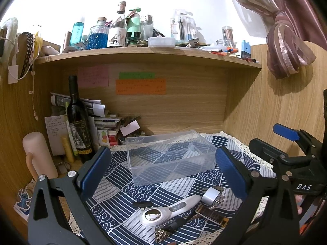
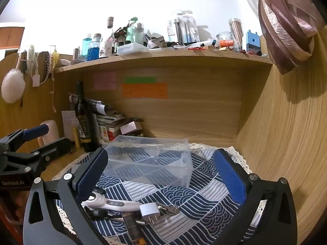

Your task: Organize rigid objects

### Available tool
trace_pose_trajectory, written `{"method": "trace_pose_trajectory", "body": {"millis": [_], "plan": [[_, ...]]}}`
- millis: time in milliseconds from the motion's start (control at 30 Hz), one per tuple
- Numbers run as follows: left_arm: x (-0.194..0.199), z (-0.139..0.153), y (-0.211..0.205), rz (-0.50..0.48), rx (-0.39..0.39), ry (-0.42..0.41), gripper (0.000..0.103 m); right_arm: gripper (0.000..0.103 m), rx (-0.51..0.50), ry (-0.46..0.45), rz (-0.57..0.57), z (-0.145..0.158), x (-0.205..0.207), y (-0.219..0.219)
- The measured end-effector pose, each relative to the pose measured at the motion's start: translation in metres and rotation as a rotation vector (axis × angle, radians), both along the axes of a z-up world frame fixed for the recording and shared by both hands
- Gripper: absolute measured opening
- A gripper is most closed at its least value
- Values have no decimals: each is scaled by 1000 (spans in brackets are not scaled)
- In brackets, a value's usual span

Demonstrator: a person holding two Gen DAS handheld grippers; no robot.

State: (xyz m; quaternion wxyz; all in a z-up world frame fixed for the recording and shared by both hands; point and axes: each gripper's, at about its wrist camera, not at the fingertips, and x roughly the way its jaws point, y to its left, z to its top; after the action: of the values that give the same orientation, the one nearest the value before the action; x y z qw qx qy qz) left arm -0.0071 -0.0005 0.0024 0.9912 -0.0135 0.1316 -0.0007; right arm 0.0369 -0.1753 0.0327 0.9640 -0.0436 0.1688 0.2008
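A wooden desk nook with a blue patterned cloth (image 1: 143, 185), a clear box and a small heap of hard things waiting to be sorted.

The clear box (image 1: 169, 155) sits empty on the cloth, near the back wall, and the heap lies in front of it: a white plug (image 1: 211, 196), a white handheld tool (image 1: 169, 209), keys (image 2: 169, 208), a brown strip (image 1: 212, 215) and some dark bits. Both tongs are wide apart and hold nothing; the left gripper (image 1: 163, 175) hangs over the heap and the right gripper (image 2: 161, 175) is beside it. I think a good start is the plug: it lies on top, so come straight down, pinch its flat sides, then lift it over the box wall. The heap touches and overlaps, so neighbours may slide. The dark bits are hard to make out, the strip is cut off in the right view, and whether the box has dividers inside is not clear.
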Motion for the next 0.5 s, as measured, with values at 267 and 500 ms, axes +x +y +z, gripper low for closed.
{"method": "trace_pose_trajectory", "body": {"millis": [267,500], "plan": [[0,0,-1,-4,-5,1,103,103,0,8,9,1,-2,-1],[-1,0,-2,-12,-13,-6,103,103,8,7,9,2,-2,0]]}}
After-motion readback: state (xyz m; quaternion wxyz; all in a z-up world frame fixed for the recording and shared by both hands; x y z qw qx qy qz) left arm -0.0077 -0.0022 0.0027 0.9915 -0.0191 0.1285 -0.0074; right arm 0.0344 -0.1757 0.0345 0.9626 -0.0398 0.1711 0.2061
